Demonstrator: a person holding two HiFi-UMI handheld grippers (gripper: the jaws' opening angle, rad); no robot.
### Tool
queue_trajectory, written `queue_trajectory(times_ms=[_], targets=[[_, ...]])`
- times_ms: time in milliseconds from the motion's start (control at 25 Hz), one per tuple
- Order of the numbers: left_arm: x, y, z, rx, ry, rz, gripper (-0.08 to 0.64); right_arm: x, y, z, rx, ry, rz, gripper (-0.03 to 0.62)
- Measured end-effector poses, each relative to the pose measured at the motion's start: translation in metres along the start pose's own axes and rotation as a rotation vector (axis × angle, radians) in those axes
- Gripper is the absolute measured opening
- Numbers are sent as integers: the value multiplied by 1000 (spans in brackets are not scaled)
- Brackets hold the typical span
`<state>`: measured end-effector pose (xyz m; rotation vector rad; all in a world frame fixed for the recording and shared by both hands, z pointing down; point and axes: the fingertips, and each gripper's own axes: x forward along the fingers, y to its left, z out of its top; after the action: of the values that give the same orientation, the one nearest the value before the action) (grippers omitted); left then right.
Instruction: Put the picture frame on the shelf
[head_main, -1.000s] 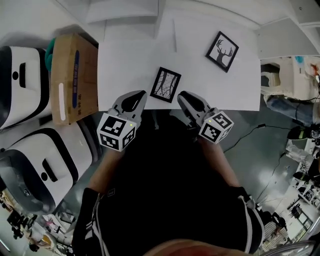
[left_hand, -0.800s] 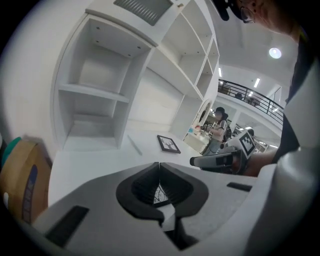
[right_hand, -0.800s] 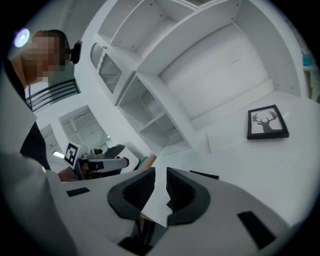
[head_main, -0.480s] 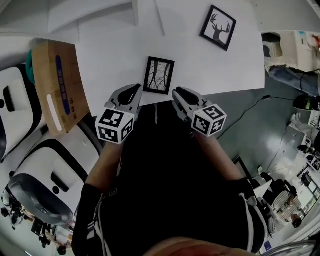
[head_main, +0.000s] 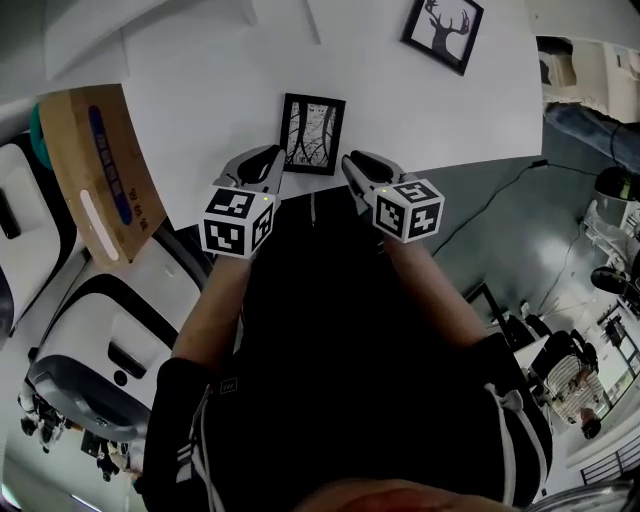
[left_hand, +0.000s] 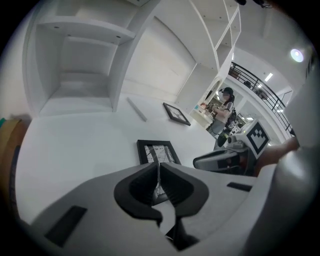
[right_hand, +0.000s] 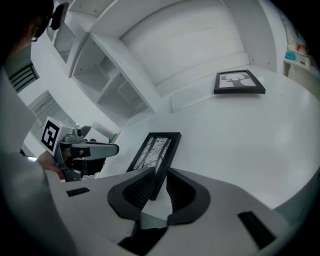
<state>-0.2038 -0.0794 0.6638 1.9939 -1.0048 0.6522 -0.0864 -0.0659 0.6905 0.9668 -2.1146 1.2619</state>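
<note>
- The white counter (head_main: 200, 120) fills the upper half of the head view. My own dark torso covers most of its near edge at centre frame.
- The white shelf (left_hand: 80, 70) shows best in the upper left of the left gripper view. Its compartments run out of the frame at the top.
- A cardboard box (head_main: 100, 170) sits at the left edge of the head view, tilted, and I cannot read its print.
- The left gripper (head_main: 272, 160) is at centre left, with its fingers pressed together on nothing and pointing at the near left corner of the picture frame.
- The right gripper (head_main: 352, 162) is at centre right with its fingers a little apart. In its own view the near corner of the picture frame lines up with the gap and slips behind one finger. I cannot tell whether the pads touch it.
- The picture frame (head_main: 313, 133), black with a tree print, lies on the counter between the two sets of fingertips, not on the shelf.
- A deer frame (head_main: 443, 30) lies on the counter at the upper right, clipped by the top edge.
</note>
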Motion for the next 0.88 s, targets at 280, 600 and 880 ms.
queue_trajectory(times_ms=[280, 600, 880], targets=[[16, -7, -16, 4, 122, -7, 9, 1, 2, -10, 38, 63, -13, 64], [35, -3, -26, -18, 185, 32, 9, 16, 11, -7, 25, 100, 6, 64], [47, 7, -31, 10, 221, 60, 9, 32, 12, -9, -16, 137, -10, 74]])
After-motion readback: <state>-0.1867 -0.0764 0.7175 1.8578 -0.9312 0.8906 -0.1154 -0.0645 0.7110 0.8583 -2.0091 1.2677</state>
